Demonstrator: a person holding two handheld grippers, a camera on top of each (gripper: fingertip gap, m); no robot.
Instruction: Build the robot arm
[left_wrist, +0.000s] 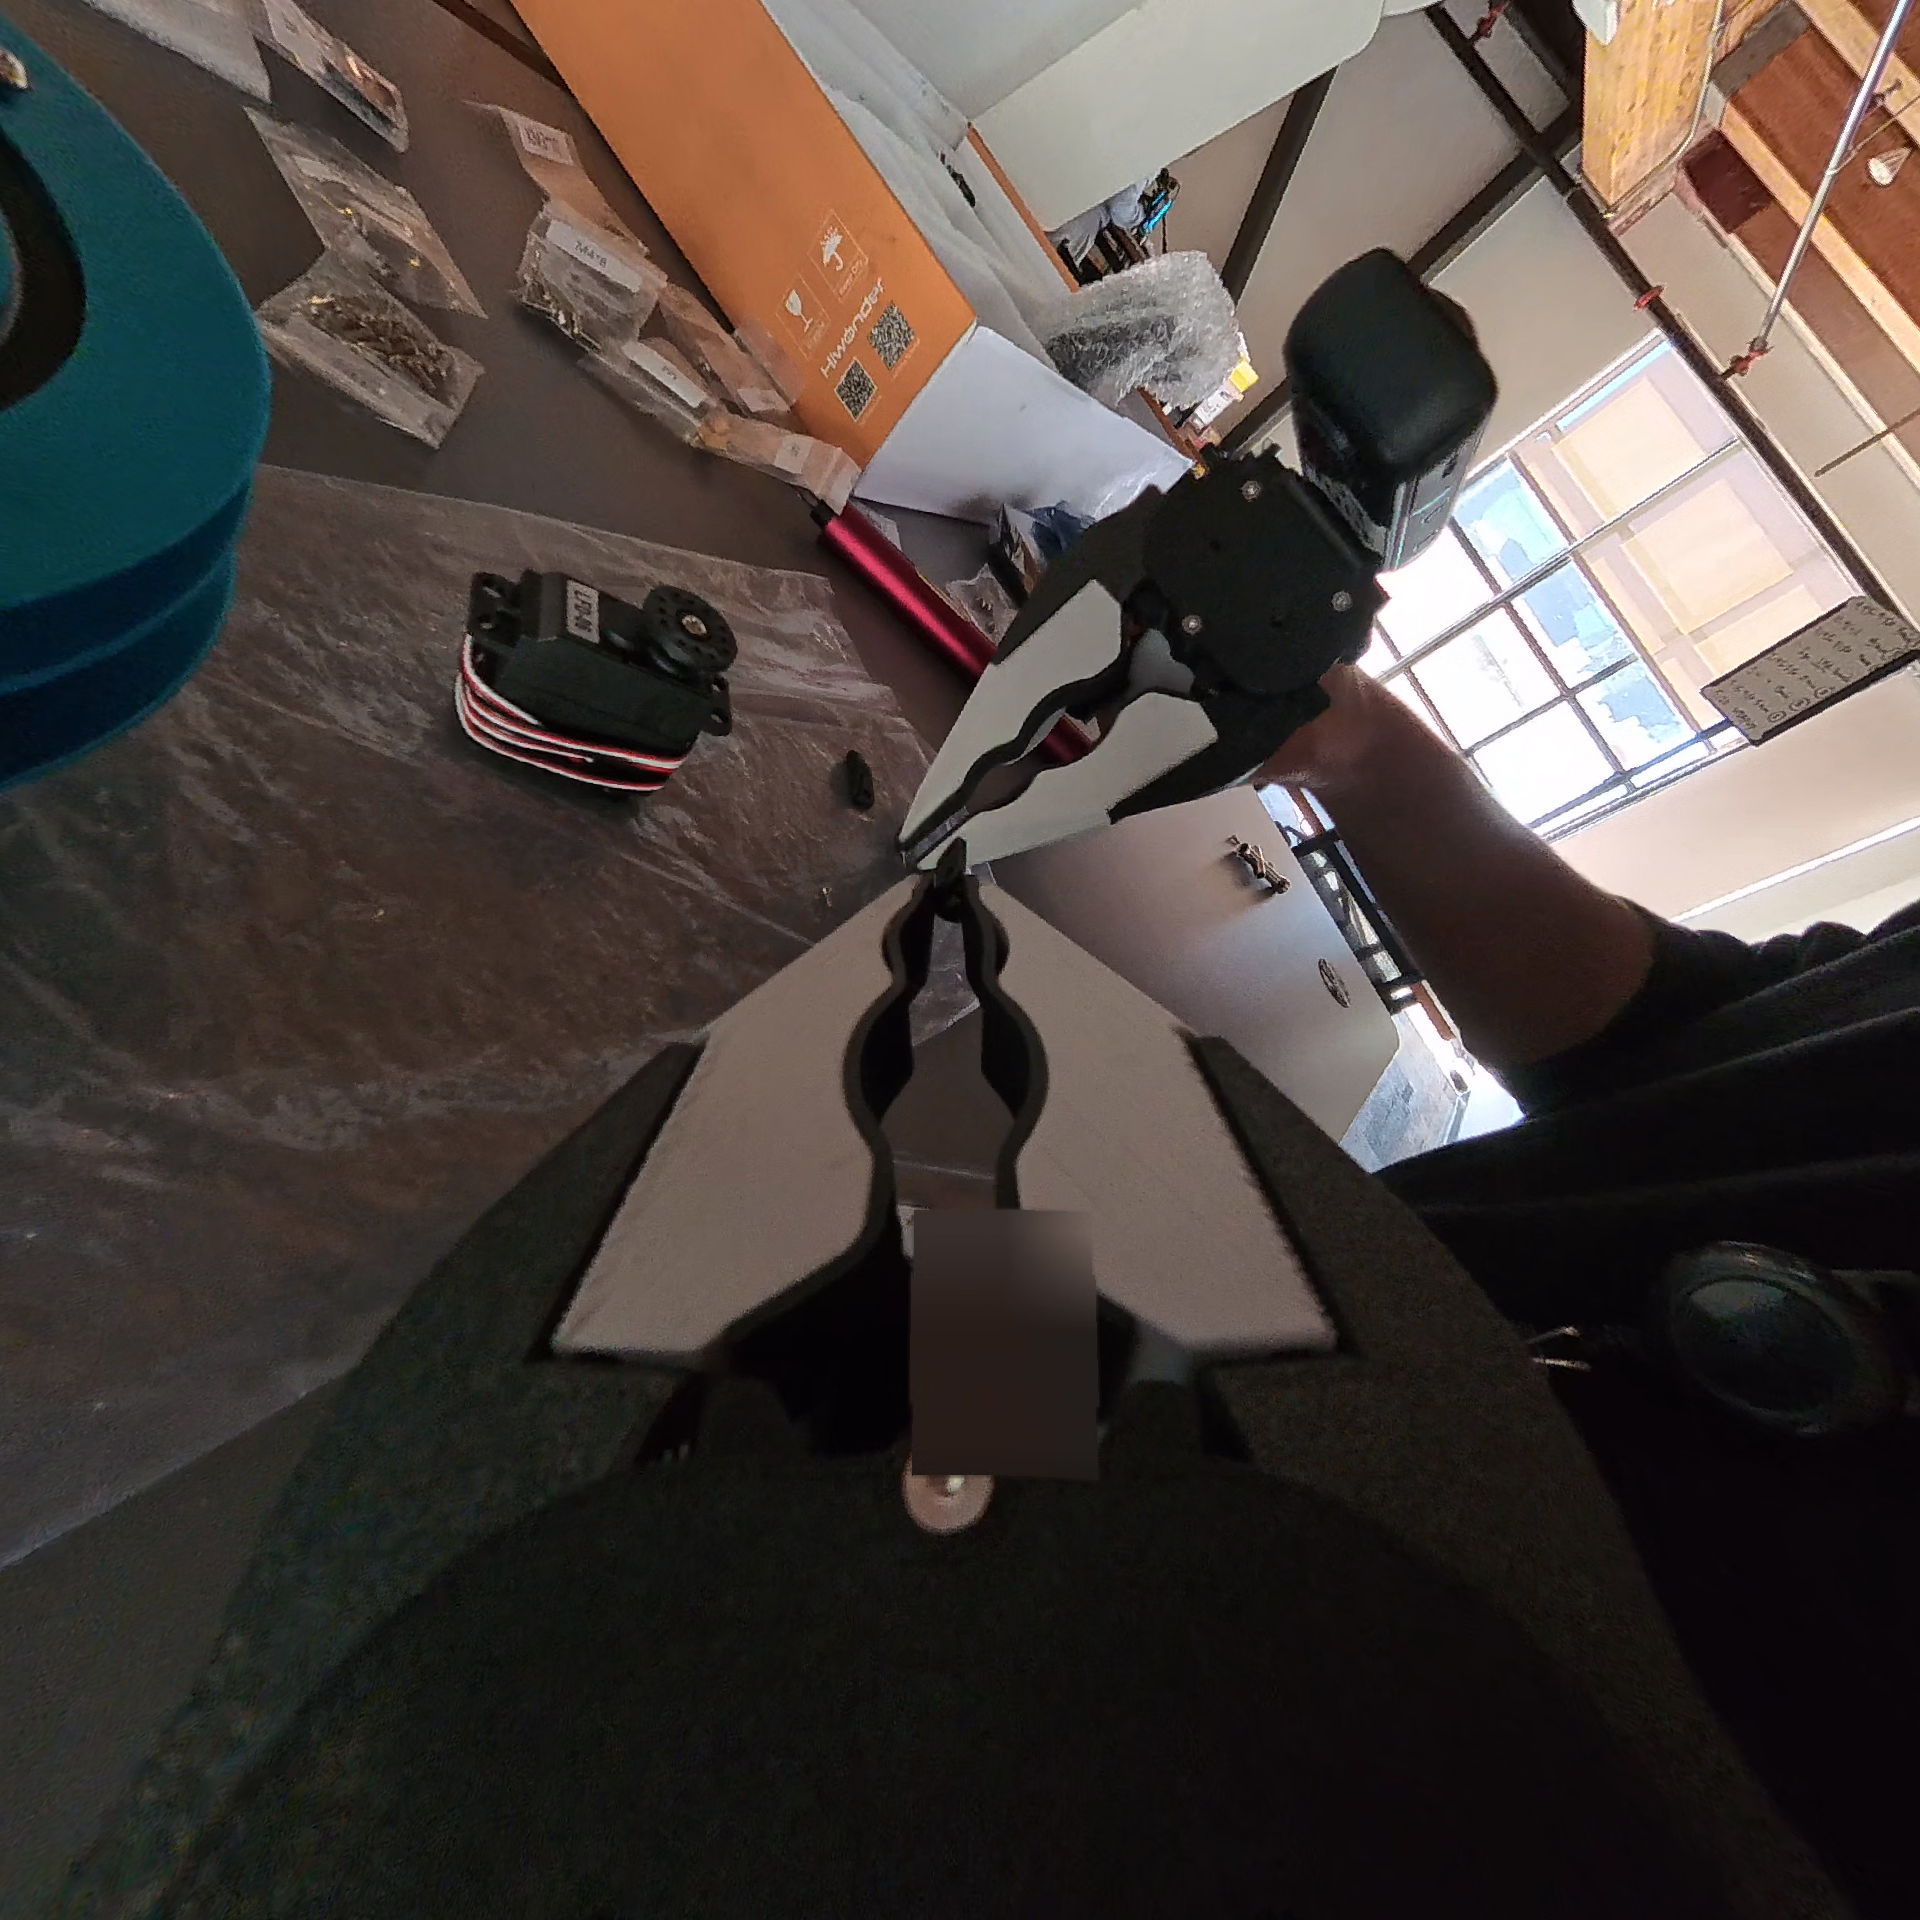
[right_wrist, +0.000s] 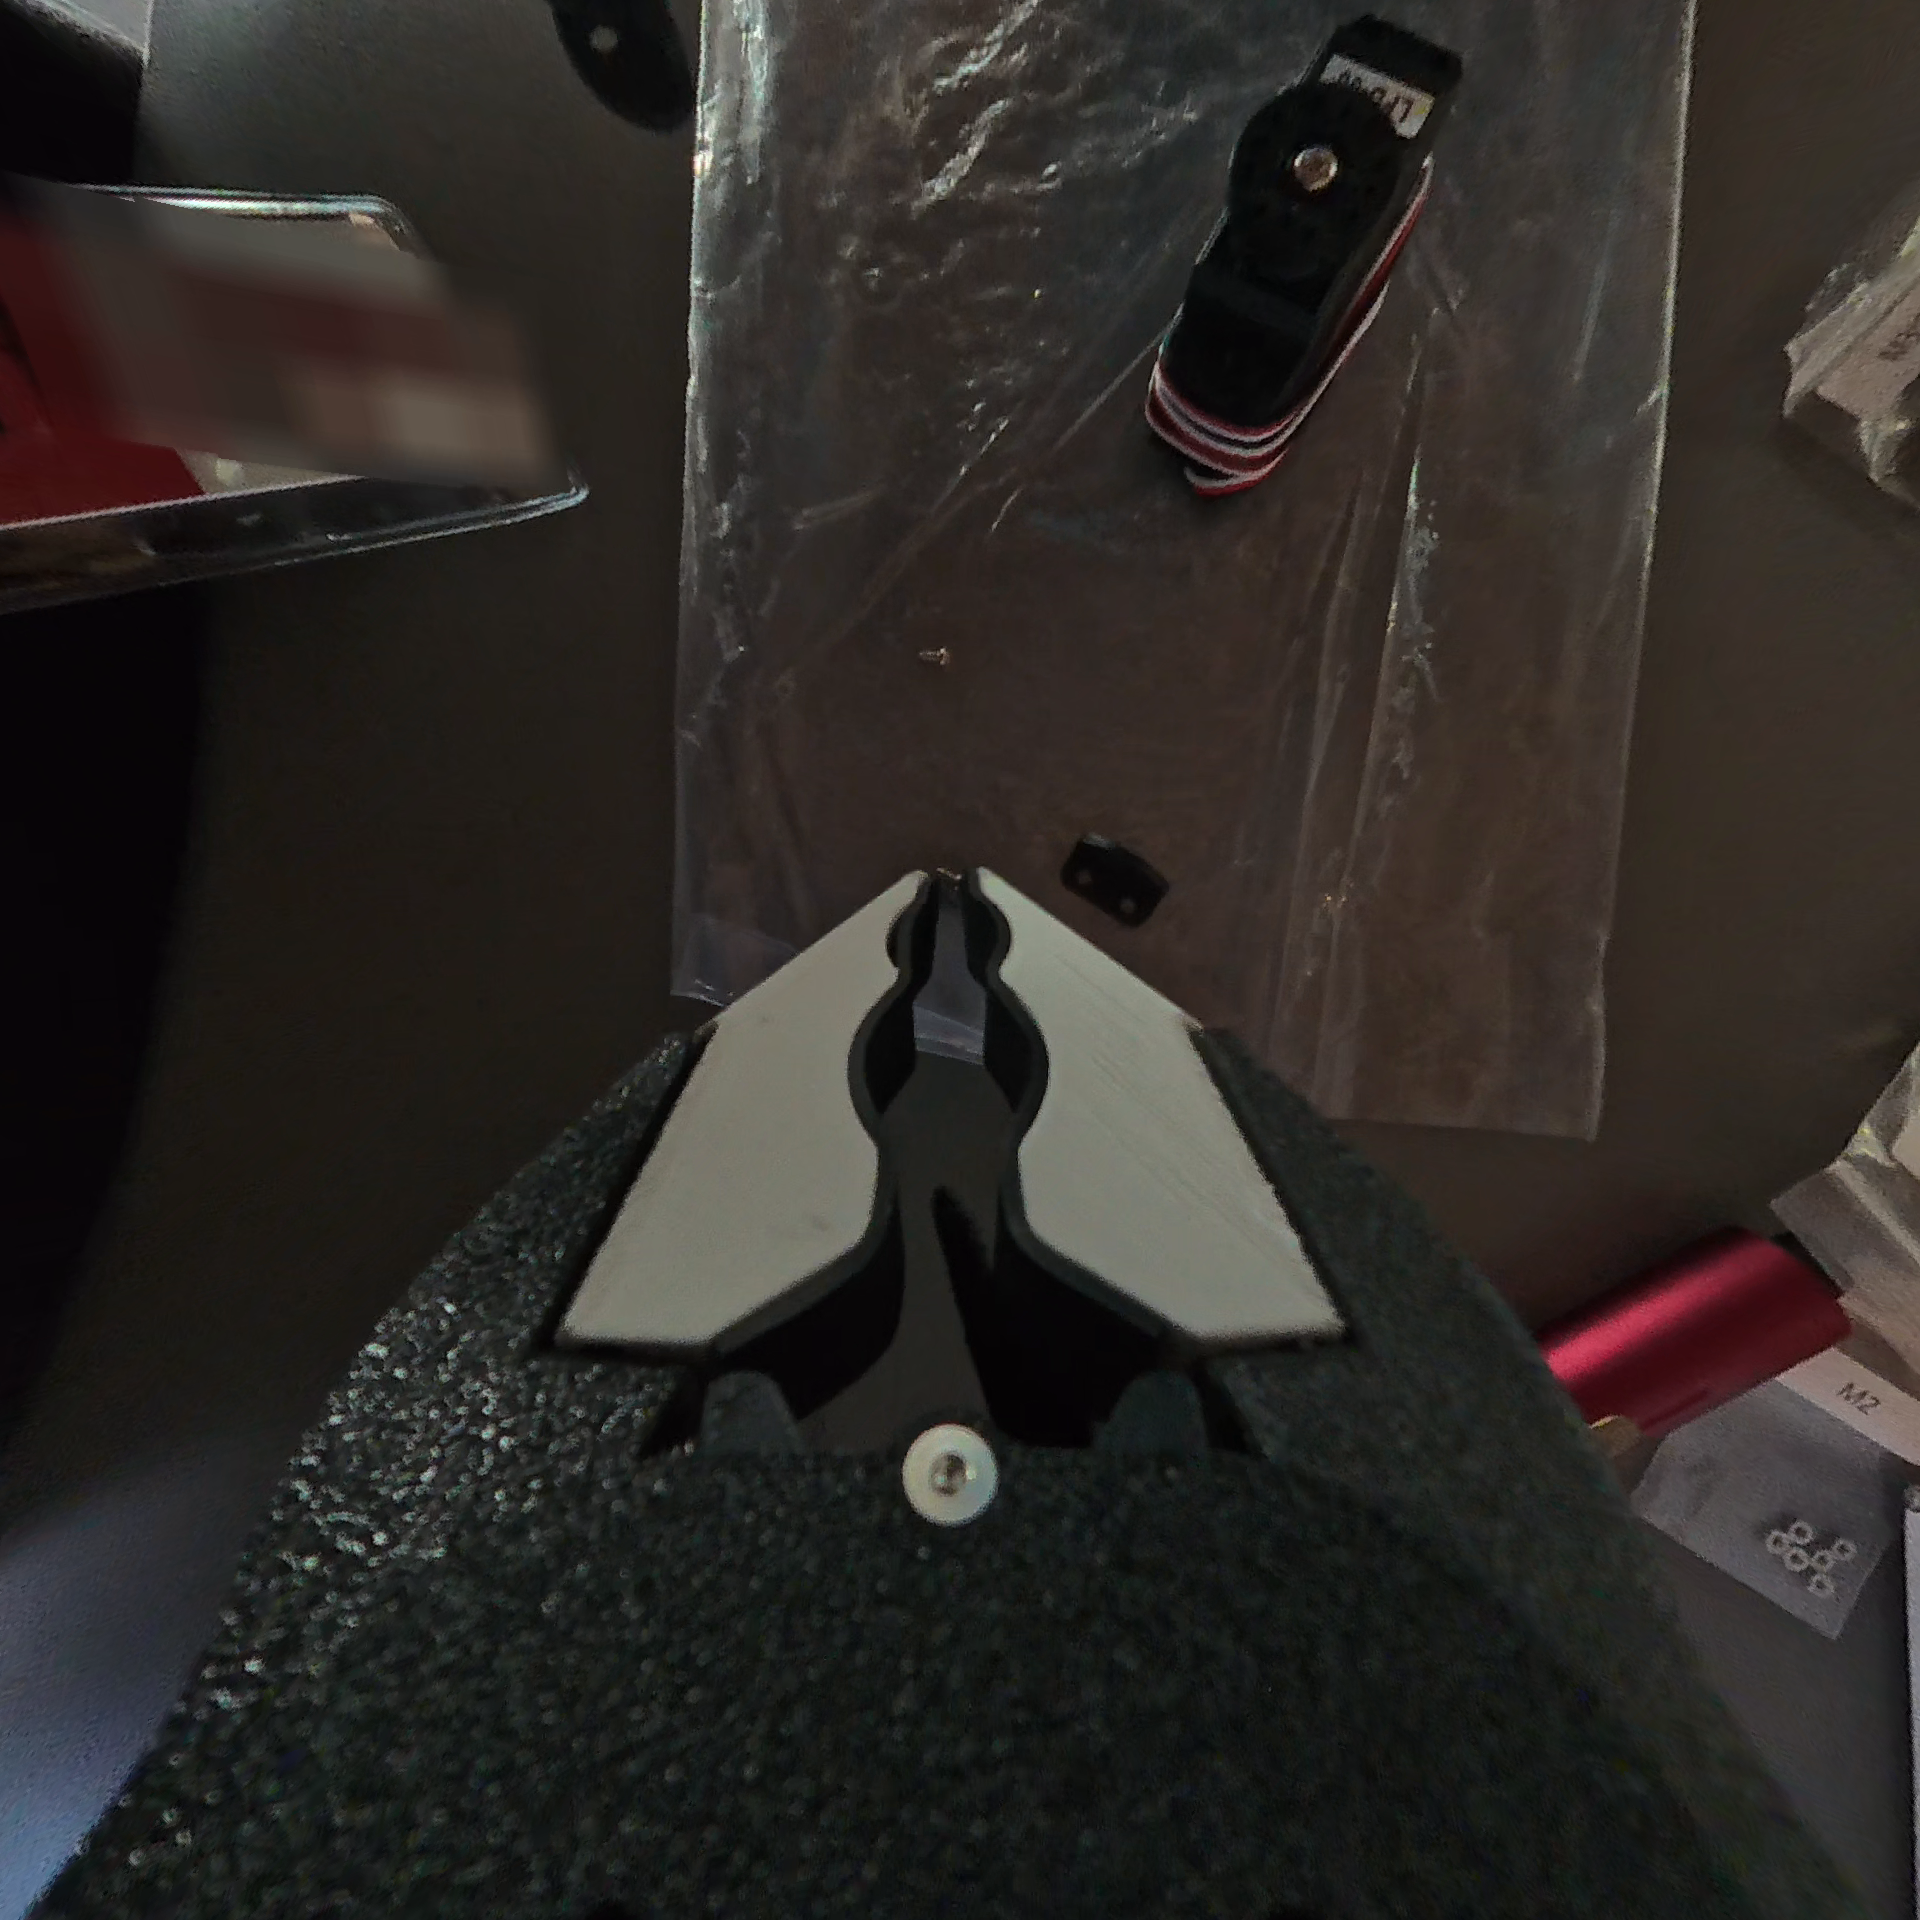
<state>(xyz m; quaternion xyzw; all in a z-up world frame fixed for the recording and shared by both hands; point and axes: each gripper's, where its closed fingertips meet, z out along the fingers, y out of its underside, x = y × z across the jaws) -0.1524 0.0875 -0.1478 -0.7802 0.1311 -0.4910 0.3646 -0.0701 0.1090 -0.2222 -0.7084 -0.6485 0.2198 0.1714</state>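
Observation:
My left gripper (left_wrist: 948, 883) is shut on a small black part (left_wrist: 950, 902), held above the table. My right gripper (left_wrist: 928, 840) comes in from the upper right, and its tips meet the left tips at that part. In the right wrist view my right gripper (right_wrist: 948, 879) is shut, with a tiny shiny piece at its tips that looks like a small screw (right_wrist: 943, 871). A black servo (left_wrist: 592, 675) wrapped in red, white and black wire lies on a clear plastic bag (left_wrist: 312, 831). It also shows in the right wrist view (right_wrist: 1299, 281).
A small black bracket (right_wrist: 1114, 894) and a loose screw (right_wrist: 935, 655) lie on the bag (right_wrist: 1039, 520). A red metal cylinder (right_wrist: 1694, 1320), bags of screws (left_wrist: 364, 332), an orange box (left_wrist: 769, 208) and a teal object (left_wrist: 114, 416) stand around. A clear case (right_wrist: 260, 416) is at the left. The tips of one gripper are about 12 cm away from the tips of the other.

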